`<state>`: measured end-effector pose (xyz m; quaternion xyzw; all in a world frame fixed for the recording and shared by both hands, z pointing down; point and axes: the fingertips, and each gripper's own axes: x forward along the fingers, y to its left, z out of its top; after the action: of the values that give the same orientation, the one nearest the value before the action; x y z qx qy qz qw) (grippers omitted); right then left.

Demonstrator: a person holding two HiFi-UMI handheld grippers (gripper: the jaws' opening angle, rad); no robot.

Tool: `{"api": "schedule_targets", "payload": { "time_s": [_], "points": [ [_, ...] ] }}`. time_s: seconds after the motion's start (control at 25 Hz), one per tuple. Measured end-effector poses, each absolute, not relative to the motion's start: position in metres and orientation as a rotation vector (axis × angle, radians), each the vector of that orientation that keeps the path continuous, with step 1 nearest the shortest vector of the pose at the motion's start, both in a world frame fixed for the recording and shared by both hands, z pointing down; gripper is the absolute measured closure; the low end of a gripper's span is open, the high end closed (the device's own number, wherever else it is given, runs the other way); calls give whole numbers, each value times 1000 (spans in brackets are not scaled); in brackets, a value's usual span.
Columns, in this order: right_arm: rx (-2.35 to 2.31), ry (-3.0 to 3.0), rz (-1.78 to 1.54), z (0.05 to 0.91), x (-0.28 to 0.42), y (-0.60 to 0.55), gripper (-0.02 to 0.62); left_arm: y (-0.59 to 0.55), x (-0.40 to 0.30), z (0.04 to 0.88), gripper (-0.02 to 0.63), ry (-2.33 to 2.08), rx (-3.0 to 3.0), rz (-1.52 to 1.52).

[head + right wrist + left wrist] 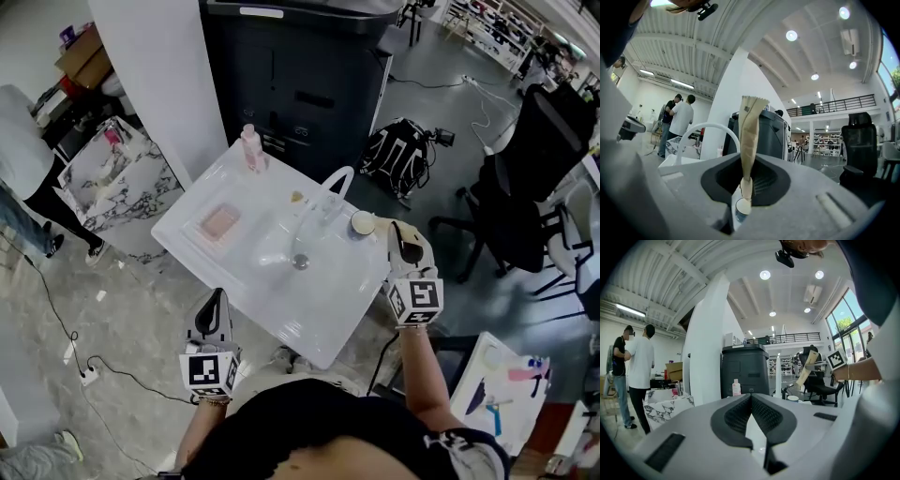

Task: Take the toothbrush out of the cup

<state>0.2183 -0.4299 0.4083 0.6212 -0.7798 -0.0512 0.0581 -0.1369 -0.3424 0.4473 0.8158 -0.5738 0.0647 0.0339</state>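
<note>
Two grippers show in the head view, one at each side of a white sink [342, 300]. The right gripper [401, 236] is at the right edge of the sink, just beside the cup [362, 222]. Its fingers [771, 180] are squeezed tight on the toothbrush [749, 136], which is in a tan paper wrap. In the right gripper view the toothbrush stands up tall in the middle of the frame. The cup is low down, under its bottom end. In the left gripper view the toothbrush is at the right of the frame. It is up above the cup and not touching it, so it is out of the cup.

The left gripper [216, 305] is at the lower left of the sink, near its front edge. Its fingers [736, 416] are pressed together with nothing between them.

A white bent tap [323, 187] rises in the middle of the sink, left of the cup. A pink bottle [251, 148] stands at the top corner of the sink. A pink soap dish [220, 223] lies on the left part. A big dark cabinet [300, 84] stands behind the sink. A black bag [398, 155] lies on the floor to the right of the cabinet. A black chair [534, 159] is at the right of the frame. Two people [635, 371] stand at the left of the left gripper view.
</note>
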Motion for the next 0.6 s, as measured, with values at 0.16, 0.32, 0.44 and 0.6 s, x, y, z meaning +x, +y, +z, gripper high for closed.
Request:
{"api": "schedule_targets", "payload": {
  "time_s": [0.16,0.32,0.44,0.6],
  "points": [
    [1938,-2372,-178,391,219,-394,566,-339,-126,442,604,-1729,2547,187],
    [1979,-2378,-158,387,217,-359,566,-333,-117,442,604,-1686,2578,192],
    [2025,-2390,-130,386,217,-333,566,-329,-111,444,604,-1657,2596,203],
    [2020,-2385,-129,385,208,-305,566,-328,-100,443,604,-1621,2628,207]
  ]
}}
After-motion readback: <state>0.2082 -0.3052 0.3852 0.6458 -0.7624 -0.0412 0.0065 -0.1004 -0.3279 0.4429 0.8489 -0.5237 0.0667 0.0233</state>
